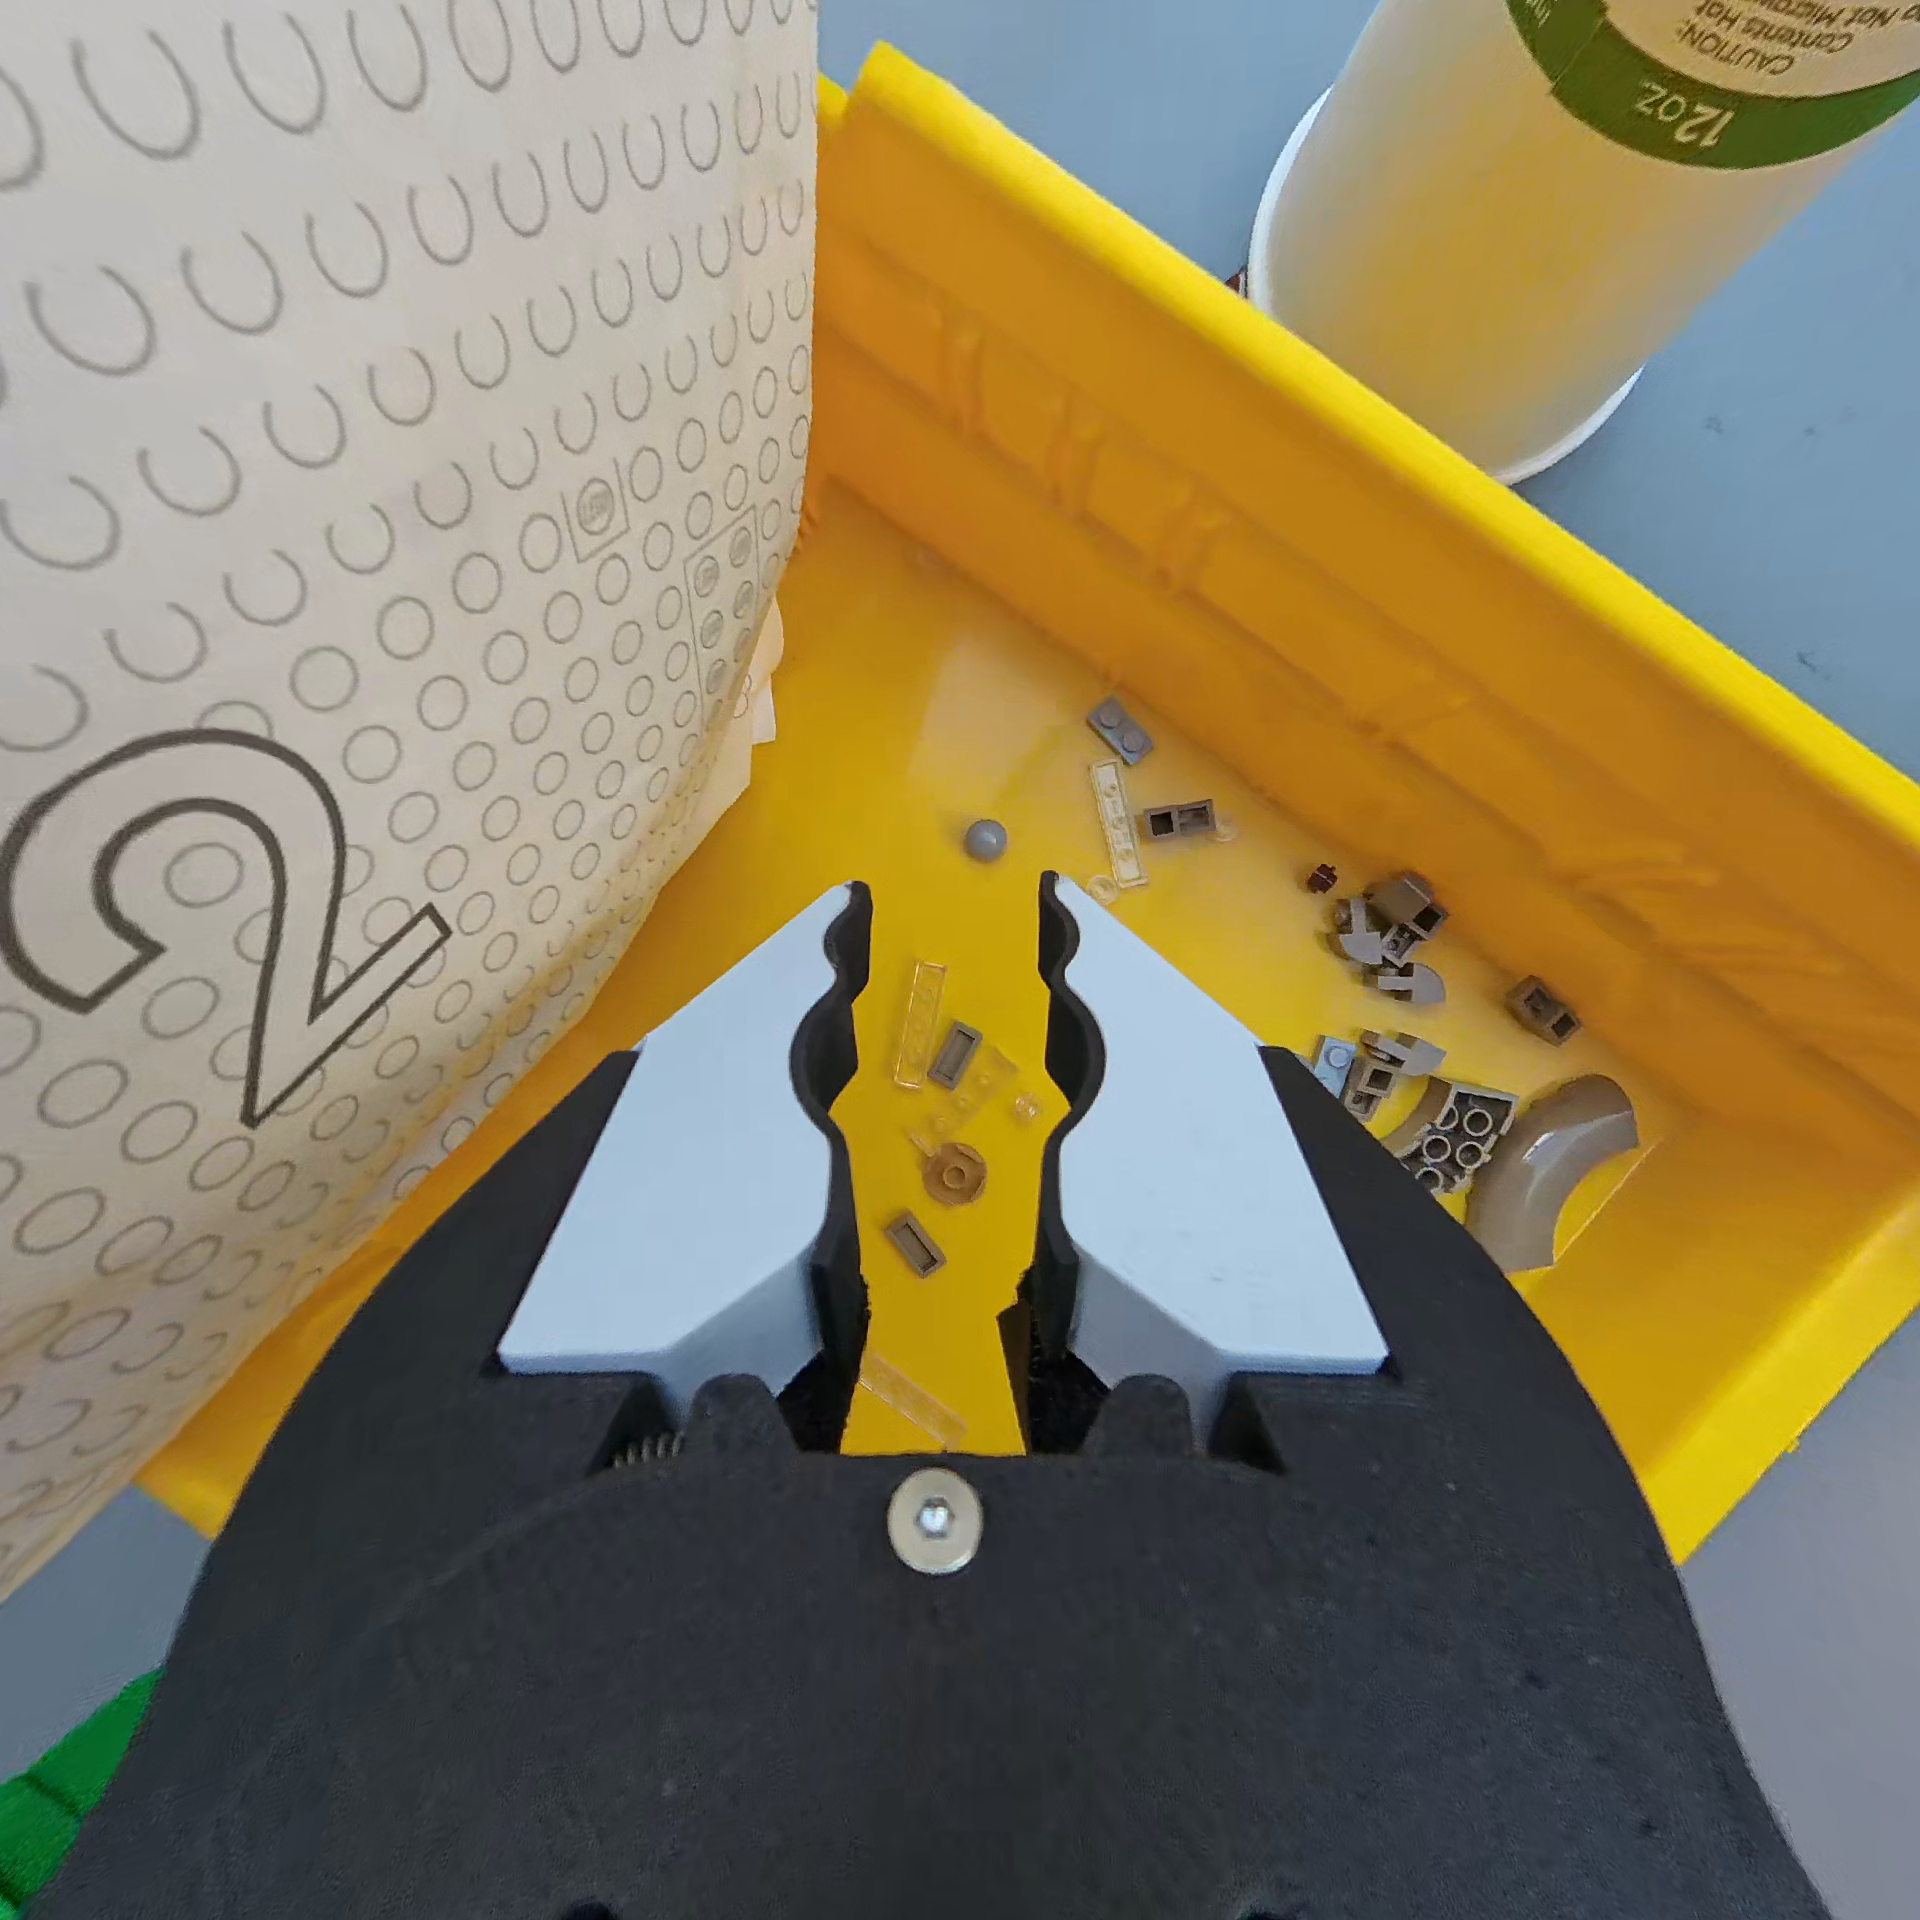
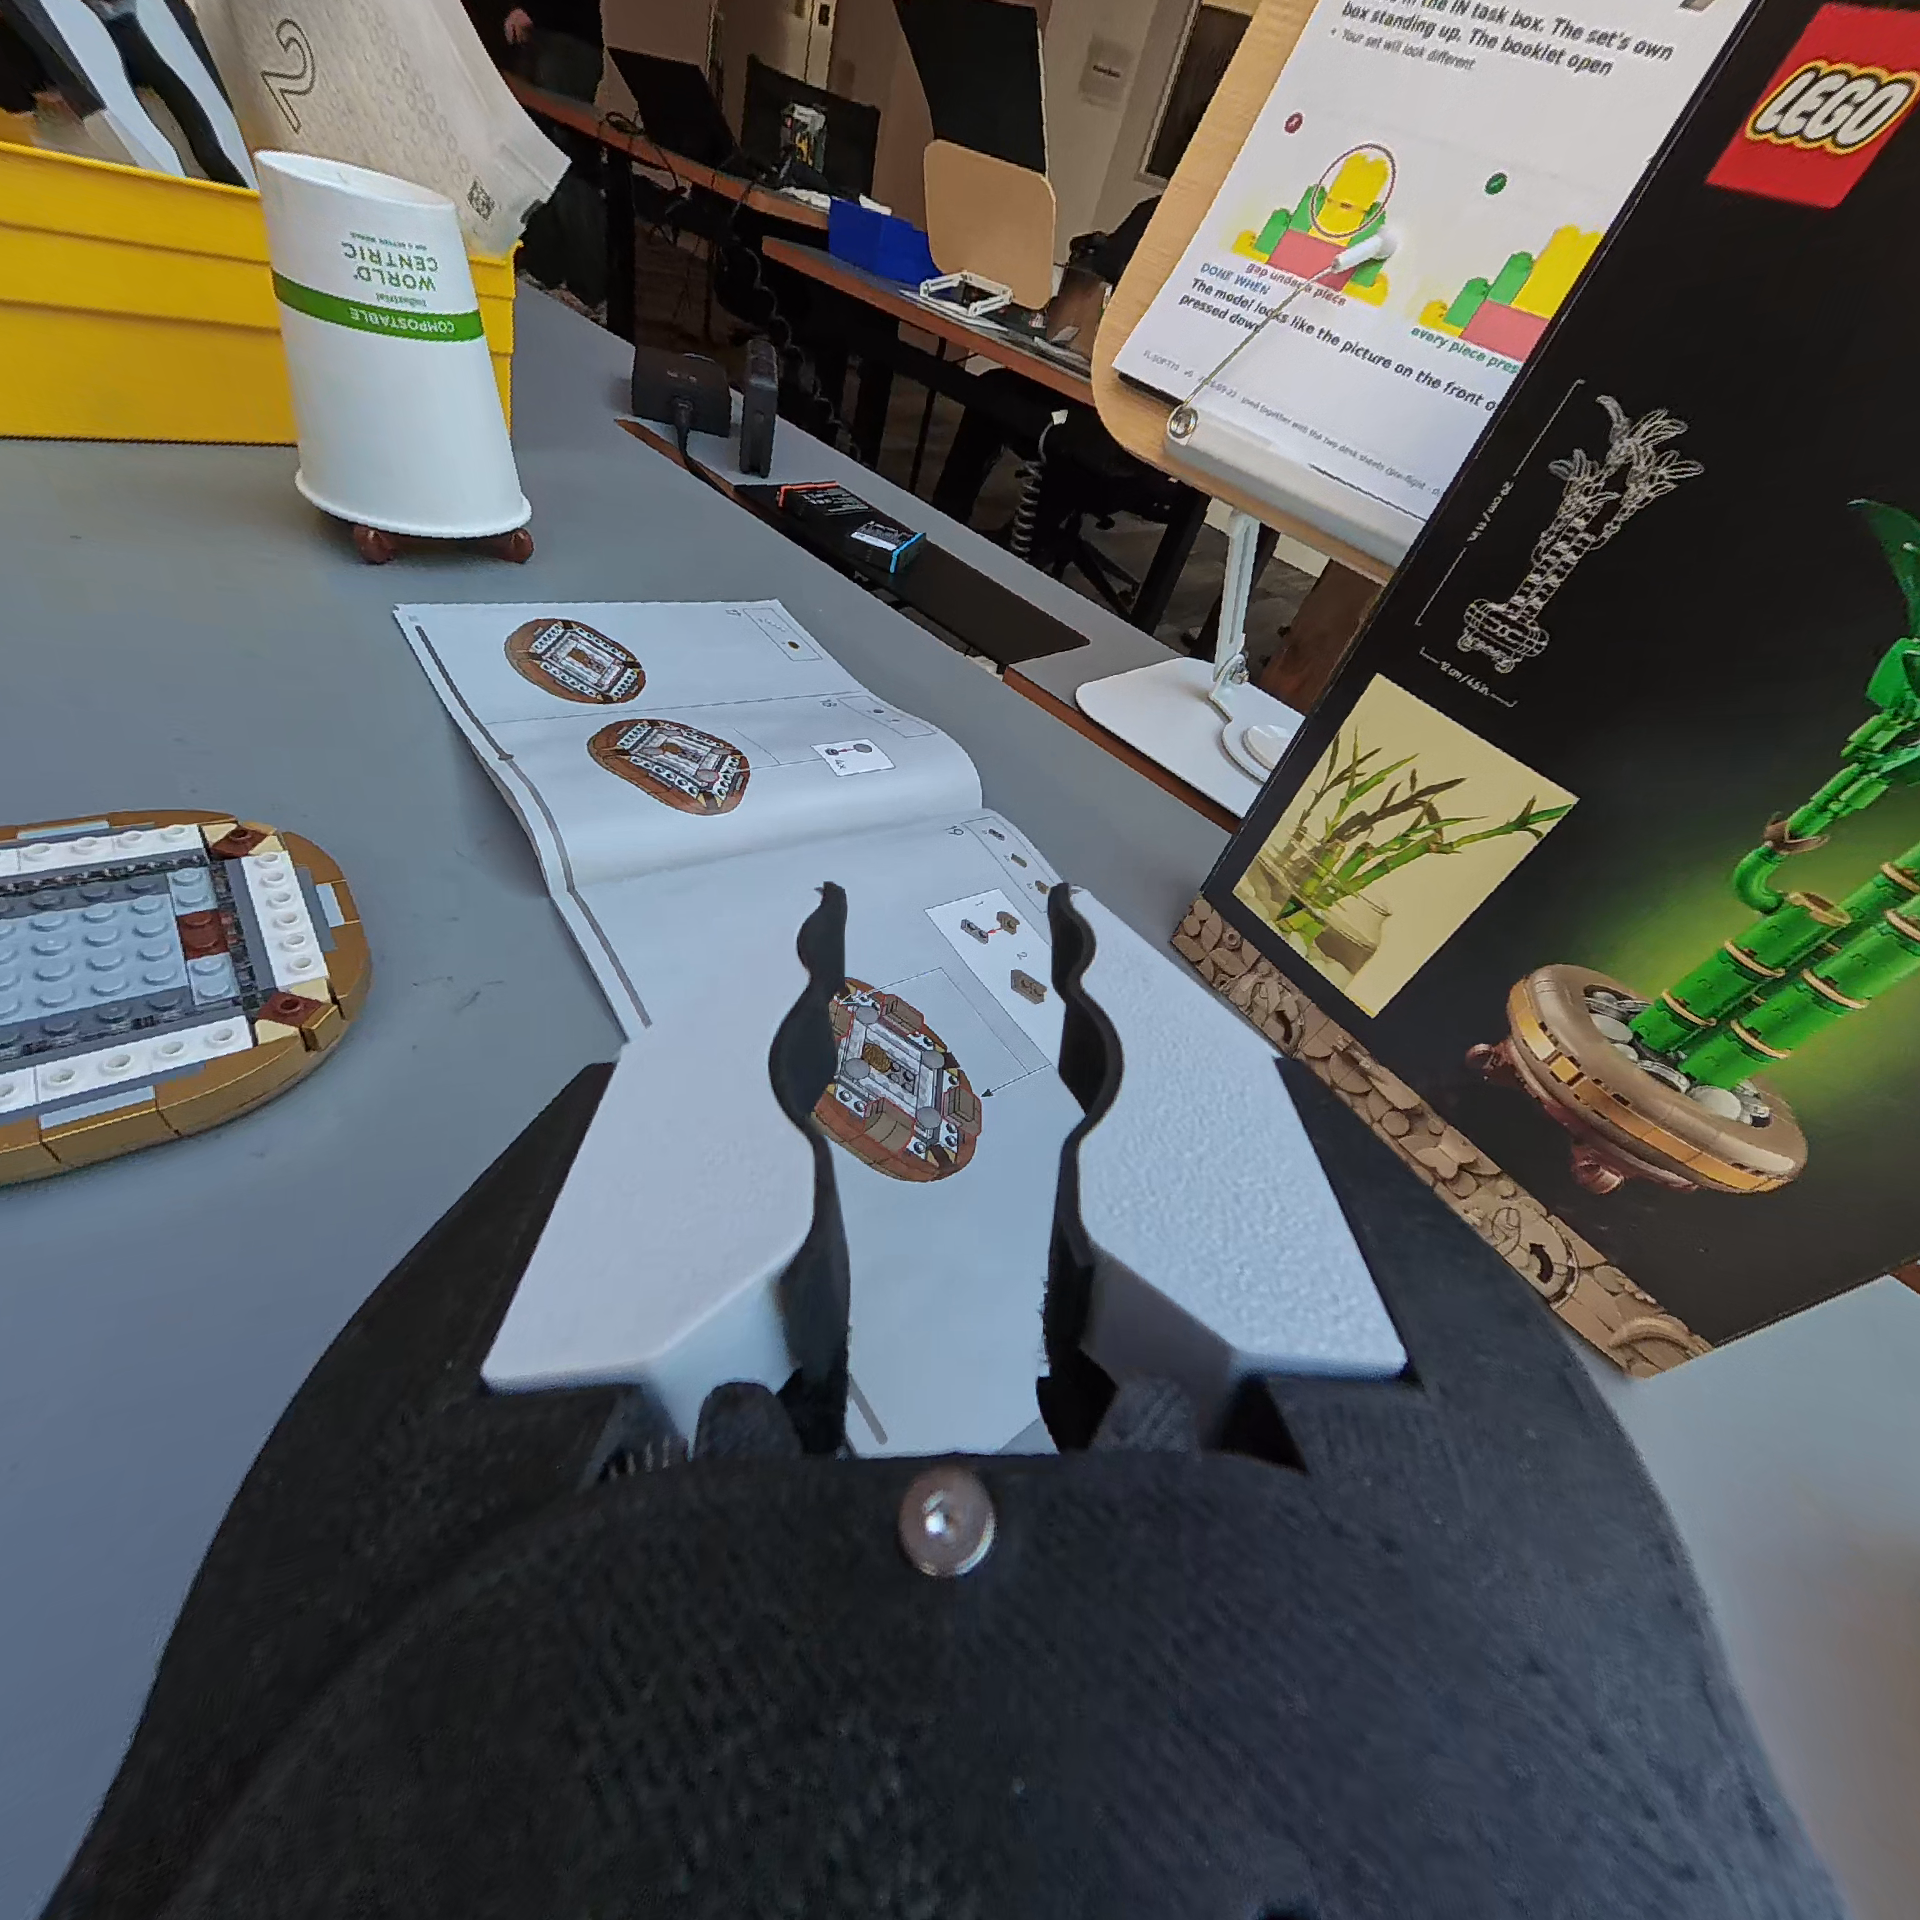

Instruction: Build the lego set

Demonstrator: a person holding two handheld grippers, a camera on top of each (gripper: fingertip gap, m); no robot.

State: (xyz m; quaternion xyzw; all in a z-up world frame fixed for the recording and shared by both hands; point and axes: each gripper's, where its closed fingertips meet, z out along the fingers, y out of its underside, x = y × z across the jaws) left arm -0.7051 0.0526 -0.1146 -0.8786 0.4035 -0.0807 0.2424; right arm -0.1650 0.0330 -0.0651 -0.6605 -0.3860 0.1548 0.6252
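My left gripper (image 1: 956, 894) is open and empty, hovering over a yellow tray (image 1: 1299, 499). Between and under its fingers lie small pieces: a tan round plate (image 1: 954, 1174), two small dark tan tiles (image 1: 954, 1051) and clear plates (image 1: 916, 1023). More grey and tan bricks (image 1: 1455, 1127) sit at the tray's right. My right gripper (image 2: 940, 899) is open and empty above the open instruction booklet (image 2: 727, 769). The partly built oval base (image 2: 156, 966), with grey studs, white bricks and a tan rim, lies on the table to its left.
A paper parts bag (image 1: 364, 520) stands in the tray's left side. An upside-down white paper cup (image 2: 390, 353) rests on brown pieces beside the tray (image 2: 125, 301). The set's box (image 2: 1662, 727) stands at the right. A sheet on a stand (image 2: 1351, 239) is behind it. Tip to tip, the grippers are about 55 cm apart. My left gripper's tips are some 8 cm from the tan round plate (image 1: 954, 1174). Measured from the fingertips, the partly built oval base (image 2: 156, 966) is 15 cm or so from the right gripper and 45 cm from the left.
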